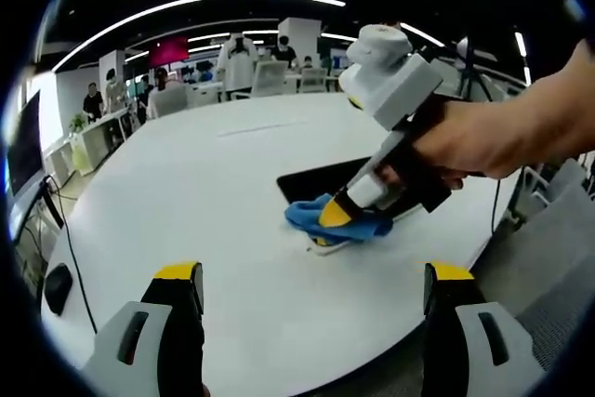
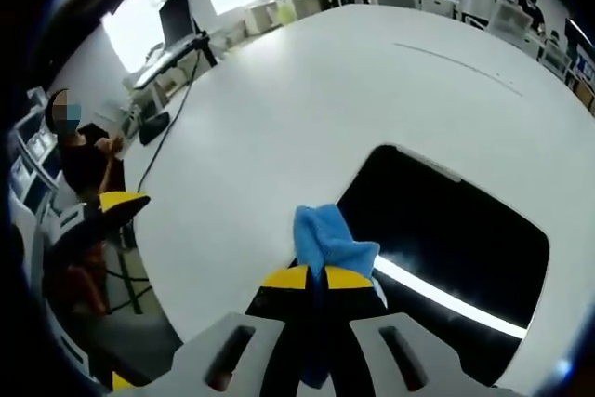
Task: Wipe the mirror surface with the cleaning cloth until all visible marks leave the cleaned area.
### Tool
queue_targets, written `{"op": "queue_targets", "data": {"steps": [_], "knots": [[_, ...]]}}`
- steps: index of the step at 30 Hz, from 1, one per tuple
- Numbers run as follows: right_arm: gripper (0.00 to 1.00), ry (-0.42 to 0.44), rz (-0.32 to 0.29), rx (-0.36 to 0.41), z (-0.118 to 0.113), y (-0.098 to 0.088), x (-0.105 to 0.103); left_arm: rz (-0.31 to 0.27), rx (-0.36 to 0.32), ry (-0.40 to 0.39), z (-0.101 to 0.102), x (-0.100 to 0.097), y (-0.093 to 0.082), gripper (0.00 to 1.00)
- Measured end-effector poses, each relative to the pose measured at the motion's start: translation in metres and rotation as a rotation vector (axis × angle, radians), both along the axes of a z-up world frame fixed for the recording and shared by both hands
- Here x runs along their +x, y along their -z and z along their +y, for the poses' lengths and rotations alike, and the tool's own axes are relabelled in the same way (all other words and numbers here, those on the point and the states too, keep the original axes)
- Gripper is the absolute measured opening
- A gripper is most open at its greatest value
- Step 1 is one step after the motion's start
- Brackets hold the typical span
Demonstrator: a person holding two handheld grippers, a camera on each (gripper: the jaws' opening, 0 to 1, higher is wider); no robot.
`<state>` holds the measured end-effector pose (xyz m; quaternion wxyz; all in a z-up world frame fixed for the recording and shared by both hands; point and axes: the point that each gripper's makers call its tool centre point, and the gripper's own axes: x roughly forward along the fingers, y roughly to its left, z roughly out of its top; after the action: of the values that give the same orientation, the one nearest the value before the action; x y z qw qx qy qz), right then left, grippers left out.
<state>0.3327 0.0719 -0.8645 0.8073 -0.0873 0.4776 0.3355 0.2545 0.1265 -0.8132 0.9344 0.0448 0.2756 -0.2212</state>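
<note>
A flat mirror (image 2: 451, 234) with a dark reflecting face lies on the white table (image 2: 307, 109); in the left gripper view the mirror (image 1: 311, 181) shows as a dark slab behind the cloth. My right gripper (image 2: 314, 278) is shut on a blue cleaning cloth (image 2: 327, 241), which rests at the mirror's near left edge. From the left gripper view the right gripper (image 1: 335, 220) comes in from the right, held by a hand, pressing the cloth (image 1: 307, 218) down on the table beside the mirror. My left gripper (image 1: 311, 290) hovers open above the table (image 1: 186, 183), holding nothing.
Office chairs (image 1: 548, 239) stand at the table's right side. A black mouse (image 1: 58, 287) and cable lie near the left edge. People and desks fill the far background (image 1: 237, 62). A seated person (image 2: 79, 160) is at the table's left in the right gripper view.
</note>
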Motion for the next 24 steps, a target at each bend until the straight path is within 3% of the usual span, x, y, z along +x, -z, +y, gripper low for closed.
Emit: {"op": "queue_targets", "data": {"steps": [16, 24], "knots": [[0.00, -0.013, 0.023, 0.005, 0.000, 0.002, 0.008, 0.017, -0.007, -0.002, 0.001, 0.000, 0.006, 0.99], [0.00, 0.000, 0.027, 0.014, 0.001, 0.005, 0.024, 0.024, -0.006, 0.002, 0.000, -0.001, 0.006, 0.99]]}}
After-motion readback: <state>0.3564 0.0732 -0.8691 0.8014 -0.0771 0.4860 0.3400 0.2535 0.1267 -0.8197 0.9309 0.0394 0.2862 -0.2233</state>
